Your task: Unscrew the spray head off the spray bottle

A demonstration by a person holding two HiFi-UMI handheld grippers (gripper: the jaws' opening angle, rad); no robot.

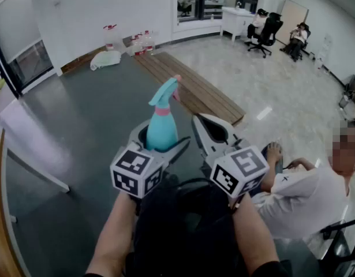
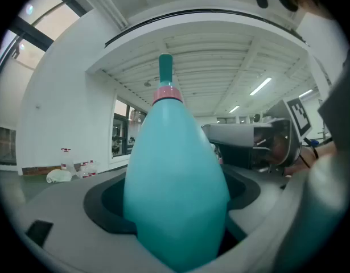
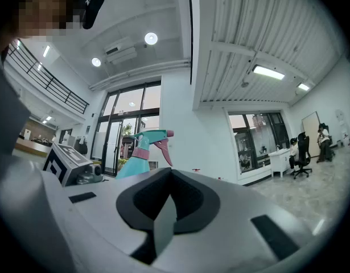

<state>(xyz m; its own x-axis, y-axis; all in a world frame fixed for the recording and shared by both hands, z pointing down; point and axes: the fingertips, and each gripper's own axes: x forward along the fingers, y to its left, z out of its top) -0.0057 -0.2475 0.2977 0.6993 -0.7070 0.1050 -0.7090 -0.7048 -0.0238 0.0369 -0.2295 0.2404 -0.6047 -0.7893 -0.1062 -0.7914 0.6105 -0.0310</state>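
A teal spray bottle [image 1: 160, 133] with a pink collar and a teal spray head [image 1: 166, 91] stands upright in my left gripper [image 1: 161, 145], whose jaws are shut on its body. In the left gripper view the bottle [image 2: 176, 195] fills the middle, with the pink collar [image 2: 167, 94] near the top. My right gripper [image 1: 208, 133] is beside it on the right, apart from the bottle, jaws shut with nothing between them. From the right gripper view the spray head [image 3: 151, 137] and its pink trigger show to the left, beyond the closed gripper [image 3: 164, 215].
A dark table [image 1: 67, 126] lies below both grippers. A wooden bench [image 1: 191, 88] runs behind the bottle. A person in white [image 1: 298, 195] sits at the right. Bottles and a bag [image 1: 105, 59] stand by the far wall. People on office chairs [image 1: 266, 30] sit far back.
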